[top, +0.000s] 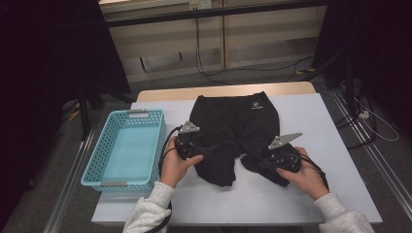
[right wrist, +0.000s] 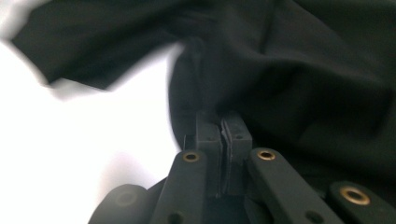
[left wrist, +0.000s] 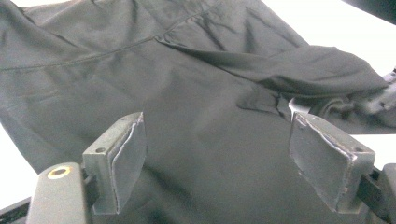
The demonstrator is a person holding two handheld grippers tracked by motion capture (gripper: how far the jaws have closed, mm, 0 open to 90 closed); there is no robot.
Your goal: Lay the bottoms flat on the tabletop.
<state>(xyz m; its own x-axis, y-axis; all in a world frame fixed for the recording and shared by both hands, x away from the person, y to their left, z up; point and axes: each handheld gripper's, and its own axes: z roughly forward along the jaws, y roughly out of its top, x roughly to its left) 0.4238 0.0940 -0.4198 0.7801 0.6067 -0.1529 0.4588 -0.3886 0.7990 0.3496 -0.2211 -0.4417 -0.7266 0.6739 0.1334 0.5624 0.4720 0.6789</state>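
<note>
Folding the shorts (top: 233, 131): my right tongs (right wrist: 223, 133) are clamped on a leg hem, left tongs (left wrist: 215, 158) spread wide over the fabric; next I carry that leg across

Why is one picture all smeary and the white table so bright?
Right gripper view: the black shorts look smeared with motion blur above the shut right gripper. Left gripper view: the table glares plain white. High view: dark at both sides.
</note>
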